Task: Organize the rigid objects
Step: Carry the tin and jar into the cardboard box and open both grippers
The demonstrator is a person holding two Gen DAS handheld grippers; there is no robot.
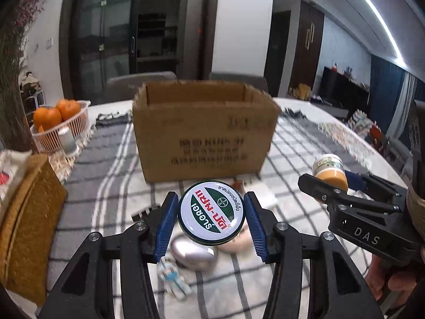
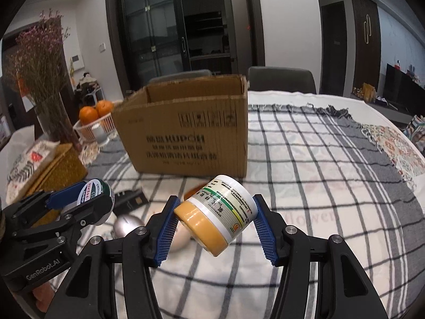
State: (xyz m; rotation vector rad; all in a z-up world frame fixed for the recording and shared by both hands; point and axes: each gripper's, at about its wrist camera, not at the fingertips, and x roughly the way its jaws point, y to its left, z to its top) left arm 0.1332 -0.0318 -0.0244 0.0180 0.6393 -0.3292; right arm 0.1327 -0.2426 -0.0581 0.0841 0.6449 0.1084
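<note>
Between my left gripper's (image 1: 211, 216) pads: tin (image 1: 211, 212), lid toward the camera; right gripper (image 2: 215, 219) pinches jar (image 2: 219, 214), tilted, yellow cap low and to the left.

Both loads hang clear above the checked cloth (image 2: 318, 172), side by side, with the box (image 2: 186, 130) straight ahead and its open top facing up. My left pads press the tin's rim on opposite sides; my right pads clamp the jar askew, its long axis slanting between them. The box's near wall stands between each load and the opening, so I judge both must clear that rim before release. The tin sits roughly centred on the box; the jar is off its right corner. Silver egg-shaped piece (image 1: 192, 255) lies on the cloth below. Fruit basket (image 1: 62, 130) left, well apart; open cloth to the right.
</note>
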